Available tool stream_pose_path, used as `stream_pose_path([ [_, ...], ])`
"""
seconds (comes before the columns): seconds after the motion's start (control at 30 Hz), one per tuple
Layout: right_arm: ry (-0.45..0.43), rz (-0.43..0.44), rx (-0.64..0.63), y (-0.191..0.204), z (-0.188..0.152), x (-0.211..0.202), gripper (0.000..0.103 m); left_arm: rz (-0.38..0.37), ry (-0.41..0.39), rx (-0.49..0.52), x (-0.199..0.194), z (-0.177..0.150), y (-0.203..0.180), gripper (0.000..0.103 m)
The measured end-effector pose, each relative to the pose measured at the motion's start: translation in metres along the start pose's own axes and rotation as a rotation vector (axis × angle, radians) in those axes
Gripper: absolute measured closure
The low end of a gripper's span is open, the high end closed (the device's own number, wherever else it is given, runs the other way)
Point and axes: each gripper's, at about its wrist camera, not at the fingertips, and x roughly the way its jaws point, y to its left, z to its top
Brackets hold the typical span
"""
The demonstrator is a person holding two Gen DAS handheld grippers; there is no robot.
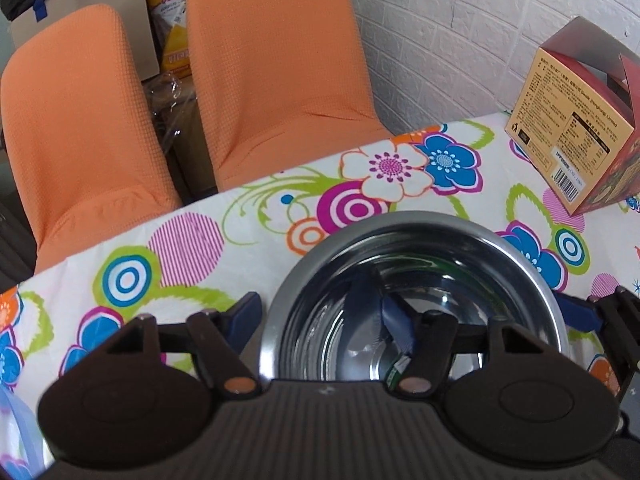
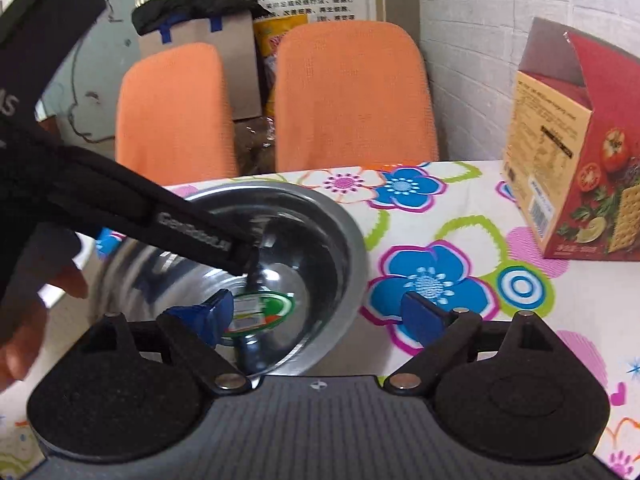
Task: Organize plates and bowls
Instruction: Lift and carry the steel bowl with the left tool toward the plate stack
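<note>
A stainless steel bowl [image 1: 440,264] [image 2: 304,240] stands on the flowered tablecloth [image 1: 200,240], with a green sticker [image 2: 256,312] on its bottom. My left gripper [image 1: 320,316] is open astride the bowl's left rim, one blue pad [image 1: 246,312] outside and the other down inside. My right gripper [image 2: 316,316] is open astride the right rim, its left pad [image 2: 212,316] inside the bowl and its right pad [image 2: 420,316] over the cloth. In the right wrist view the left tool's black body [image 2: 192,232] reaches across the bowl.
A red and tan cracker box [image 1: 576,132] [image 2: 580,160] stands at the table's far right by the white brick wall. Two orange chairs [image 1: 276,60] [image 2: 352,96] sit beyond the far table edge. A person's hand [image 2: 24,320] is at the left.
</note>
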Motion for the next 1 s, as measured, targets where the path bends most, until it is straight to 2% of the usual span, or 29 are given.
stream_pose_path([
  [0.07,0.004,0.036,-0.013,0.005,0.0,0.0,0.03,-0.012,0.002,0.0,-0.002,0.001,-0.001,0.054],
  [0.2,0.017,0.08,0.007,0.01,0.002,-0.003,0.036,-0.027,0.006,-0.007,-0.003,0.001,-0.003,0.062],
  [0.4,0.009,0.06,0.017,0.01,0.008,-0.018,0.035,-0.05,0.002,0.008,-0.018,-0.001,-0.011,0.064],
  [0.6,-0.044,0.073,-0.018,0.022,0.002,-0.048,0.033,-0.051,-0.032,0.026,-0.06,-0.014,-0.016,0.069],
  [0.8,-0.069,0.103,-0.012,0.038,-0.027,-0.102,0.033,-0.046,-0.037,0.039,-0.107,-0.058,-0.029,0.069],
  [1.0,-0.048,0.135,0.013,0.049,-0.07,-0.159,0.033,-0.087,-0.005,0.027,-0.149,-0.13,-0.038,0.069],
])
